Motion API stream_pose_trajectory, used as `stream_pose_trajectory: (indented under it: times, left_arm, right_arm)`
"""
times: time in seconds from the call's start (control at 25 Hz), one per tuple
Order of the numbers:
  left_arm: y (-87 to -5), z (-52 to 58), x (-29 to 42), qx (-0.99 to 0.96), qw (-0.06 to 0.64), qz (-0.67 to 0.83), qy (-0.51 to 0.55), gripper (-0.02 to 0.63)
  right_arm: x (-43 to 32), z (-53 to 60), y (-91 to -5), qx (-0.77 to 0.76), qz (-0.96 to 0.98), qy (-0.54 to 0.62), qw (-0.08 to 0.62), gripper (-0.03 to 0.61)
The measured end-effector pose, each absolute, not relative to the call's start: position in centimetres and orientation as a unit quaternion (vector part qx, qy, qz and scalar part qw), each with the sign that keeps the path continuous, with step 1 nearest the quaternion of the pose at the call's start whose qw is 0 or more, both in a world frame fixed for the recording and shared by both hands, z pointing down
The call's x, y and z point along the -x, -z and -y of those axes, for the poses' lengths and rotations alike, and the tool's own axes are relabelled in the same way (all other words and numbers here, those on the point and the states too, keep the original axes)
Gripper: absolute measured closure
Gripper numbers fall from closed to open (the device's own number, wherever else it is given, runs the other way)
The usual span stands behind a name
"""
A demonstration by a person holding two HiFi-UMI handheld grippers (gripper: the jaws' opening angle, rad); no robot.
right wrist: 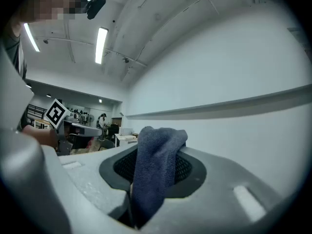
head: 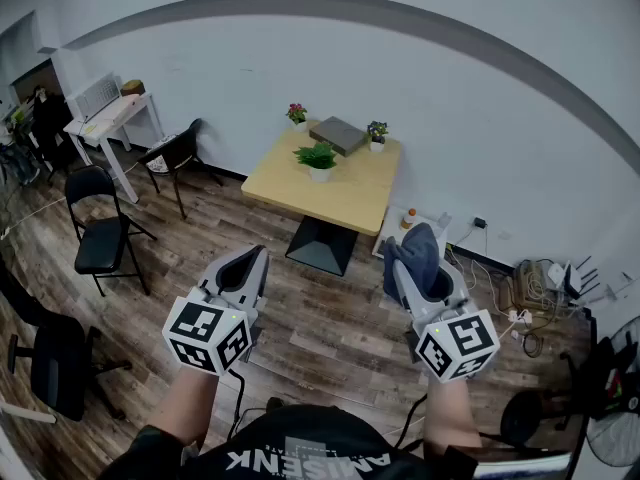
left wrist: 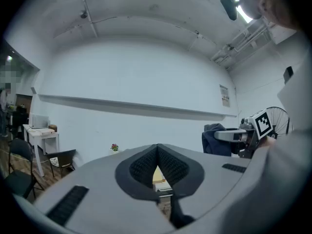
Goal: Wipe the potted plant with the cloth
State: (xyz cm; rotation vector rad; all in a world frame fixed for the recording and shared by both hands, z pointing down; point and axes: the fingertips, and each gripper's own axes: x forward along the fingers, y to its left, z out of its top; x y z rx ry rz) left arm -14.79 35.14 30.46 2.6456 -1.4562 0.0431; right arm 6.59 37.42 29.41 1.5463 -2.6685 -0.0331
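Note:
A green potted plant (head: pixel 317 158) stands on the wooden table (head: pixel 345 193) ahead, with two smaller flowering pots (head: pixel 297 114) (head: pixel 377 133) at the table's far edge. My right gripper (head: pixel 412 256) is shut on a dark blue cloth (head: pixel 420 253), whose folds (right wrist: pixel 155 165) bulge out between the jaws in the right gripper view. My left gripper (head: pixel 246 263) is shut with nothing in it; its pads (left wrist: pixel 146 165) meet at the tip. Both grippers point level, well short of the table, over the floor.
A grey flat box (head: pixel 338 134) lies on the table between the small pots. Black folding chairs (head: pixel 100 228) (head: pixel 175 158) and a white desk (head: pixel 105 118) stand at the left. Cables and a power strip (head: pixel 520 303) lie on the floor at the right by the wall.

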Motion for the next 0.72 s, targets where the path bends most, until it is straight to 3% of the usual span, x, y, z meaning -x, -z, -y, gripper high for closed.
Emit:
stream_pose_trajectory:
  times: [0.72]
  left_arm:
    - [-32.0,-33.8,17.1,-0.89,0.086,0.447,-0.014,0.612]
  right_arm:
    - [-3.3,-36.4,-29.1,-0.509,0.861,0.007,0.018,0.449]
